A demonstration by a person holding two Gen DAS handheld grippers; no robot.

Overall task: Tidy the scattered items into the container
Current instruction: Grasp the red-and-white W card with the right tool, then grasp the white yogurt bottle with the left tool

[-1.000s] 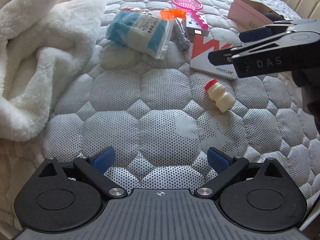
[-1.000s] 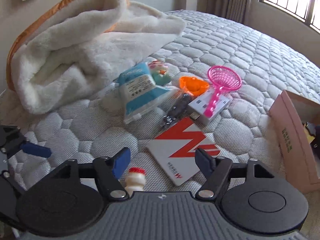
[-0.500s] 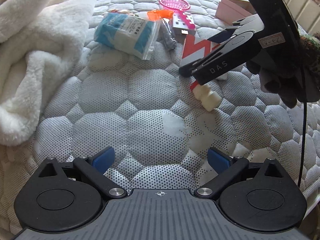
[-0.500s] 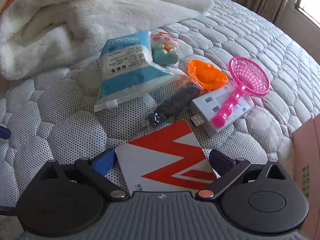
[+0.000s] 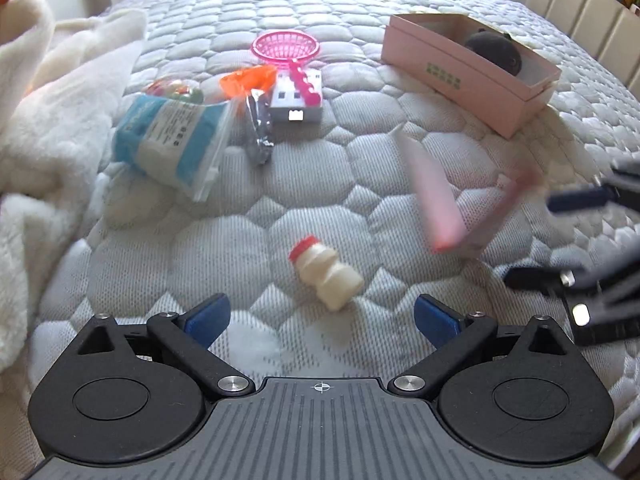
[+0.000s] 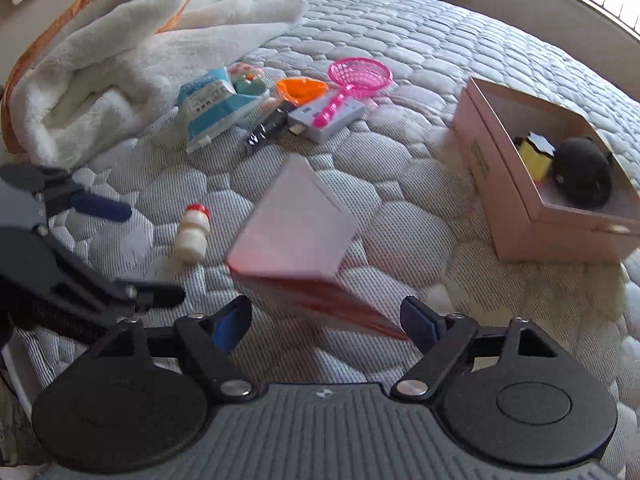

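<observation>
A white and red card [image 6: 296, 232] is blurred and tilted just ahead of my open right gripper [image 6: 326, 320], between the jaws but not gripped; I cannot tell whether it touches the bed. It also shows blurred in the left wrist view [image 5: 440, 204]. A small white bottle with a red cap [image 5: 326, 276] lies on the mattress just ahead of my open, empty left gripper [image 5: 320, 316]. The pink box [image 6: 540, 184] stands at the right, holding a black item [image 6: 582, 178] and a yellow item [image 6: 536, 154].
A blue and white pouch [image 5: 172, 140], a pink sieve [image 5: 286, 46], an orange toy [image 5: 248, 80], a white USB block [image 5: 296, 100] and a dark packet [image 5: 258, 128] lie in a cluster. A white fleece blanket [image 5: 48, 120] is heaped at the left.
The right gripper has pulled back from the card, which has left its flat spot and now is blurred and tilted. The left gripper has moved closer to the bottle.
</observation>
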